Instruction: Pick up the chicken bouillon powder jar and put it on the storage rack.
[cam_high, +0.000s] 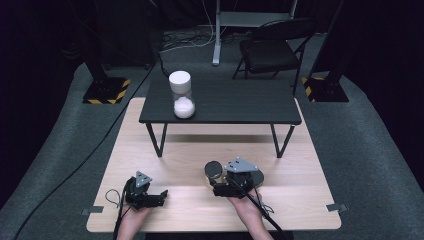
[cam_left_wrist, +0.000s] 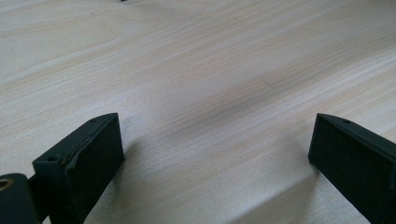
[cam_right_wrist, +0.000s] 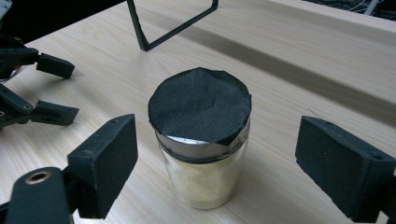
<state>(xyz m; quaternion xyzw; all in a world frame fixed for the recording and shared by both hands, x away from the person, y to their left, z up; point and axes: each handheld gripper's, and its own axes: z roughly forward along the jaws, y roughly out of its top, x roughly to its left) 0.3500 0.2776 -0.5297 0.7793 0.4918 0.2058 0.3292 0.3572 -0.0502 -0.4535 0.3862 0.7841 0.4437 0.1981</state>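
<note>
A small glass jar (cam_right_wrist: 205, 172) of pale yellow grains stands upright on the light wood table (cam_high: 300, 165); a black cover lies over its top. My right gripper (cam_right_wrist: 217, 135) is open, one jaw on either side of the jar, and neither pad touches the glass. In the high view the jar (cam_high: 214, 170) sits just ahead of the right gripper (cam_high: 215, 177), near the table's front middle. My left gripper (cam_high: 161, 196) rests at the front left, open, with bare wood between its jaws (cam_left_wrist: 215, 149). The right gripper view shows the left gripper (cam_right_wrist: 58, 88) at its left edge.
A low black stand (cam_high: 240, 107) on thin legs spans the back of the table. On its left part stands a taller jar (cam_high: 181, 95) with a white lid and white powder. A black chair (cam_high: 272, 50) and cables lie on the floor beyond.
</note>
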